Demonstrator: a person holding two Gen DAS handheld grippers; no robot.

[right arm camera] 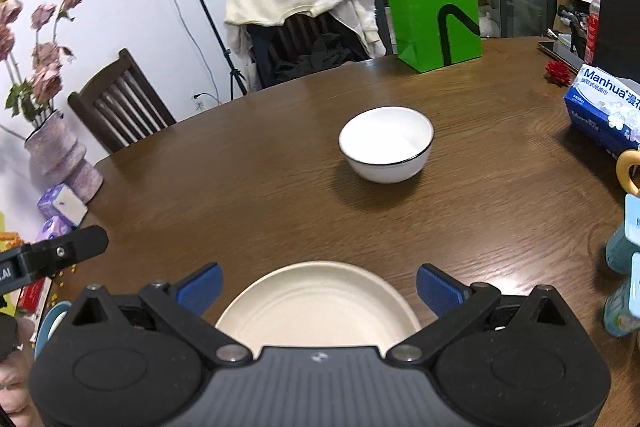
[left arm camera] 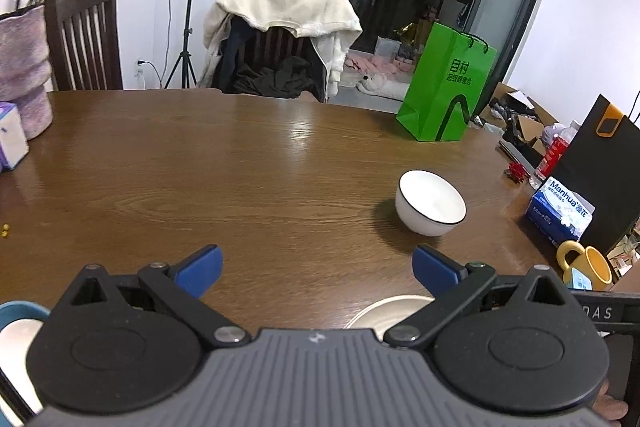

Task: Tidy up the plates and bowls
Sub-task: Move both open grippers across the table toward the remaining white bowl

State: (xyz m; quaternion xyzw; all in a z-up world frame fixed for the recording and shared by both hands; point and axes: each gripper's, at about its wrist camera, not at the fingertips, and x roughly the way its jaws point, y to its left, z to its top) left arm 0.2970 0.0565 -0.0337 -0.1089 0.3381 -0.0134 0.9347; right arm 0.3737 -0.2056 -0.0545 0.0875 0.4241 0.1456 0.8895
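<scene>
A white bowl (left arm camera: 431,203) with a thin dark rim stands upright on the brown wooden table (left arm camera: 240,179); in the right wrist view the white bowl (right arm camera: 386,143) is mid-table ahead. A cream plate (right arm camera: 318,307) lies flat just under and ahead of my right gripper (right arm camera: 319,291), which is open with nothing held. My left gripper (left arm camera: 318,269) is open and empty, above bare table left of the bowl; an edge of the cream plate (left arm camera: 390,311) peeks beneath its right finger. A blue-rimmed dish (left arm camera: 18,323) shows at the lower left.
A green paper bag (left arm camera: 446,87) stands at the table's far side, with a tissue pack (left arm camera: 560,215), yellow mug (left arm camera: 588,263) and black bag (left arm camera: 600,163) to the right. A vase (left arm camera: 24,71) of flowers and small boxes sit left. Chairs stand behind the table.
</scene>
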